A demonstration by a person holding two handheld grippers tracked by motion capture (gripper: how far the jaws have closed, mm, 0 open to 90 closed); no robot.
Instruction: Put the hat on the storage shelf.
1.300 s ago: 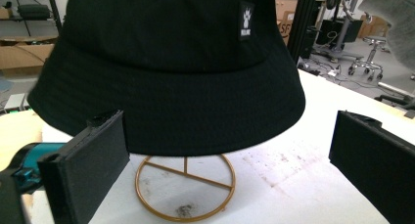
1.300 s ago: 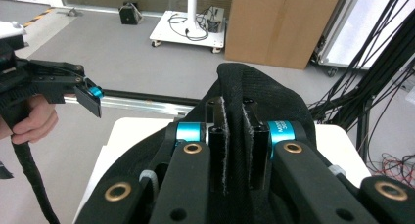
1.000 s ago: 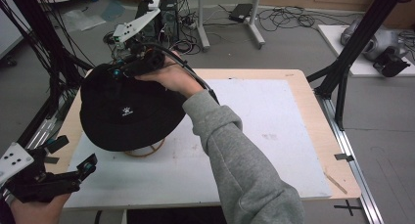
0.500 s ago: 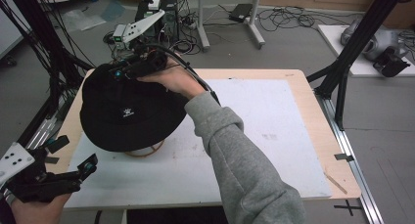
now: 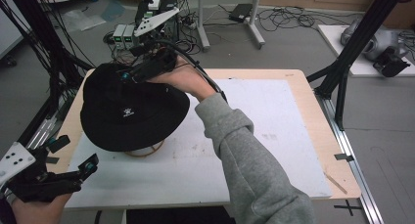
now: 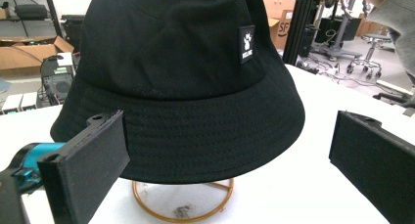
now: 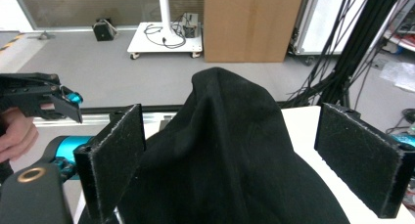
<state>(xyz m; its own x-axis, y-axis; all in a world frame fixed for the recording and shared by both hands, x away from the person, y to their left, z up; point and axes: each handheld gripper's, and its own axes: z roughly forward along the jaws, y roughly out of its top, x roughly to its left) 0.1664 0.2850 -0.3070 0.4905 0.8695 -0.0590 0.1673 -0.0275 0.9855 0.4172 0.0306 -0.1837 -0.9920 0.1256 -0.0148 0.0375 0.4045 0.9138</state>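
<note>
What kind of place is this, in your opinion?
Probably a robotics lab or workshop. Cables trail over the floor, black frame struts stand around the table, and electronic boxes sit behind it.

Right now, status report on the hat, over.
Right gripper jaws just opened, astride hat, pads off. Left gripper open, apart. Hat sits on stand. Nothing blocking.

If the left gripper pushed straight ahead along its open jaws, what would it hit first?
Most likely the brim of the black bucket hat, which sits on a wire stand dead ahead of the left gripper. The gap to it is hard to judge.
</note>
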